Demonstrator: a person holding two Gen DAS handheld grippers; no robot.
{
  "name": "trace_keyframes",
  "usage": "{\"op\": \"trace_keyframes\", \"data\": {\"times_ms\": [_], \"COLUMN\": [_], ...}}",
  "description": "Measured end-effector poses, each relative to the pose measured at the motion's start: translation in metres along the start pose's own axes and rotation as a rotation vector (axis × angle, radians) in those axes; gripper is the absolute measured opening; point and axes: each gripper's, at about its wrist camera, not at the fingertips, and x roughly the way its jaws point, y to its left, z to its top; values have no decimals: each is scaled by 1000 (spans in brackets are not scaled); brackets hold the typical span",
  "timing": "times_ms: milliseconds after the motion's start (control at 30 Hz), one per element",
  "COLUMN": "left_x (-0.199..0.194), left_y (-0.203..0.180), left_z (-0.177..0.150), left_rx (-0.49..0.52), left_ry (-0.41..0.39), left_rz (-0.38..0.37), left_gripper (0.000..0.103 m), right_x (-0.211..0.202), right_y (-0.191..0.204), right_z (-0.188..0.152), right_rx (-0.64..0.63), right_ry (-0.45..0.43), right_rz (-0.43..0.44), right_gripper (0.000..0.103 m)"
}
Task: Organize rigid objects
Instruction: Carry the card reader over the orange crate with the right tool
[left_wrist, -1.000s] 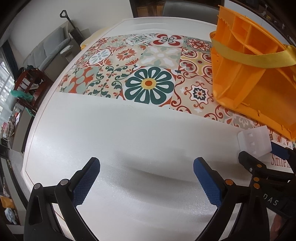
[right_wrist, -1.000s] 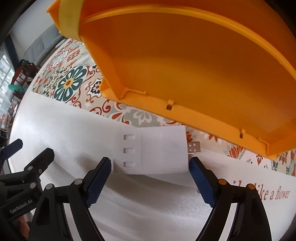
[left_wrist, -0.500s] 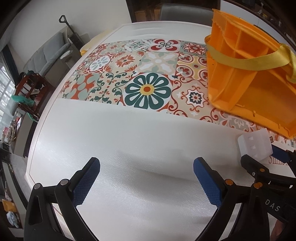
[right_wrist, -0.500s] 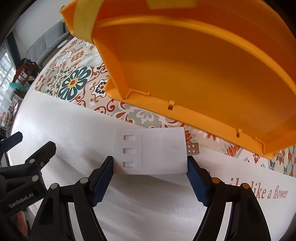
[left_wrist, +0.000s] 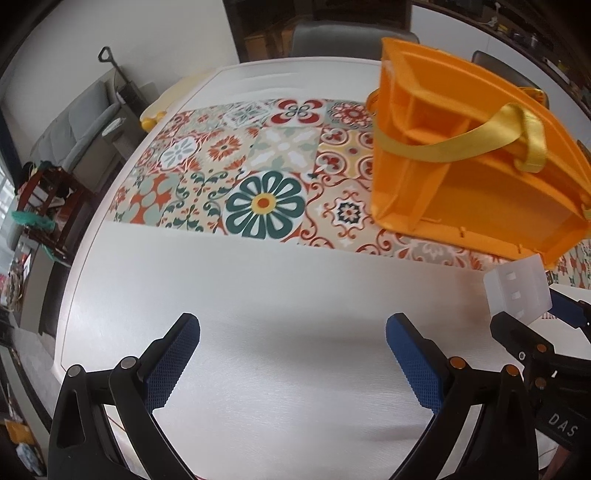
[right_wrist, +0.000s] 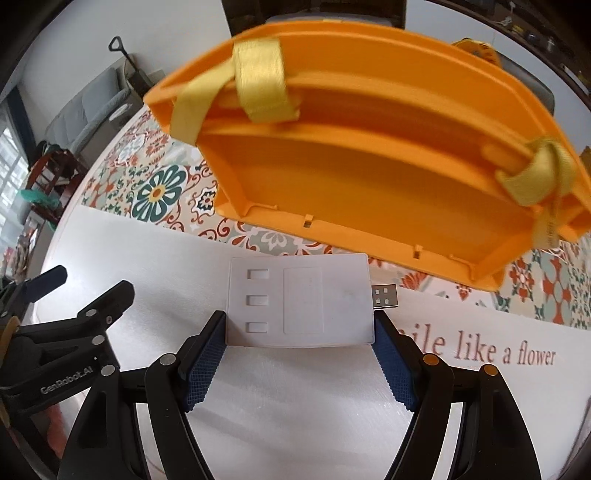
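My right gripper (right_wrist: 299, 339) is shut on a flat white USB device (right_wrist: 299, 301) with a metal plug on its right end, holding it level above the white table in front of the orange basket (right_wrist: 369, 177). The basket has yellow ribbon handles and inner compartments; in the left wrist view the orange basket (left_wrist: 472, 195) stands at the right on the patterned mat. The white device (left_wrist: 515, 293) and my right gripper (left_wrist: 535, 321) show at the right edge there. My left gripper (left_wrist: 291, 354) is open and empty over the bare table.
A patterned floral mat (left_wrist: 258, 184) covers the far half of the round white table (left_wrist: 258, 295). Printed words run along the mat's near right part (right_wrist: 480, 347). A sofa and a wooden chair stand beyond the table's left edge.
My right gripper has closed on the white device and lifted it off the table, pulling back from the basket. My left gripper has risen and stays open.
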Motion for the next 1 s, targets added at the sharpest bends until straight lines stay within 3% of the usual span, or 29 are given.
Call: {"op": "trace_keyframes", "data": {"times_ms": [1000], "left_x": [-83], "left_y": [-28], "left_z": [47], "left_rx": [55], "left_ry": [-196], "left_rz": [-97], "left_gripper": [103], "right_x": [-111], "right_y": [-32], "right_z": [20], "right_rx": [103], "right_ry": [-232], "right_rz": [-20], "right_gripper": [77]}}
